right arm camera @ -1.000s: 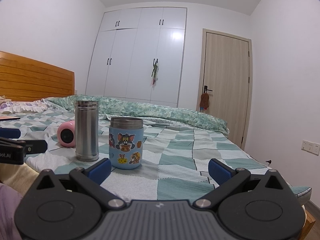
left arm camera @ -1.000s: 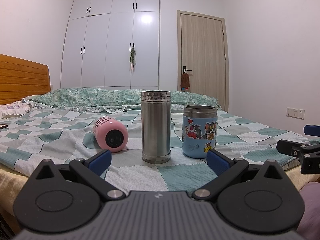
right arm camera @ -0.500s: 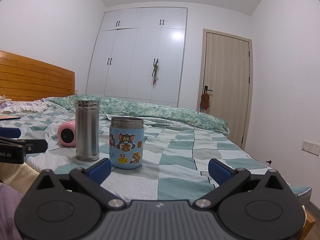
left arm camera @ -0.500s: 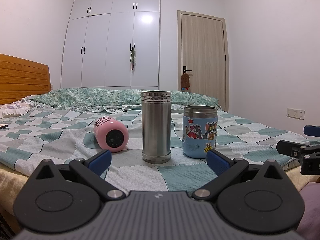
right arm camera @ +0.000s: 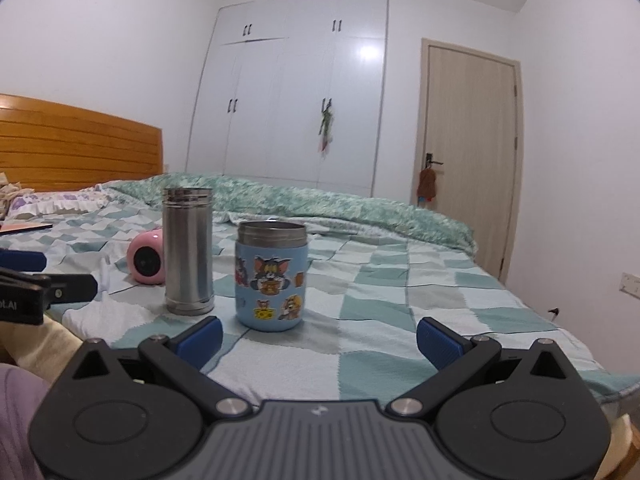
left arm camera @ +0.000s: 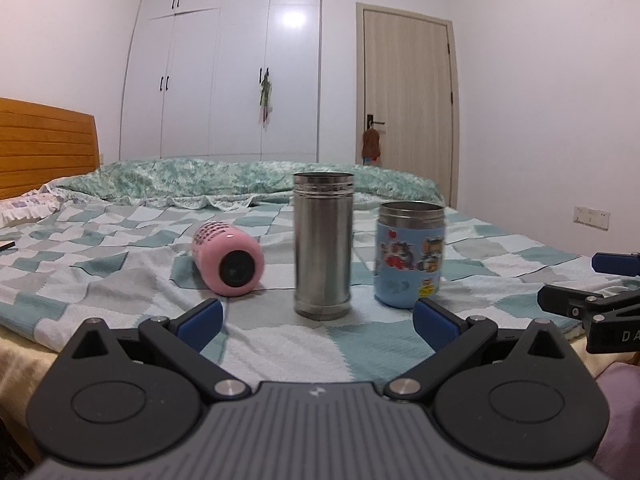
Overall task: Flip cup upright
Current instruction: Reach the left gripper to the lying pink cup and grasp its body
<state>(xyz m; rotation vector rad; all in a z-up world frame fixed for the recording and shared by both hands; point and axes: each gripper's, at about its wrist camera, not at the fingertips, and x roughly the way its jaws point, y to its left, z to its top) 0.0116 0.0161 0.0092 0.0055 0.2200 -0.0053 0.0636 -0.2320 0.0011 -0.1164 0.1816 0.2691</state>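
A pink cup lies on its side on the checked bedspread, its round end facing me; it also shows in the right wrist view, partly behind the steel cup. A tall steel cup stands upright beside it. A blue cartoon cup stands upright to the right. My left gripper is open and empty, short of the cups. My right gripper is open and empty, right of the blue cup.
The bed has a wooden headboard at the left and a rumpled quilt at the back. A white wardrobe and a door stand behind. Each gripper shows at the edge of the other's view.
Both grippers have shifted only slightly; the cups stand as before and both jaws stay open.
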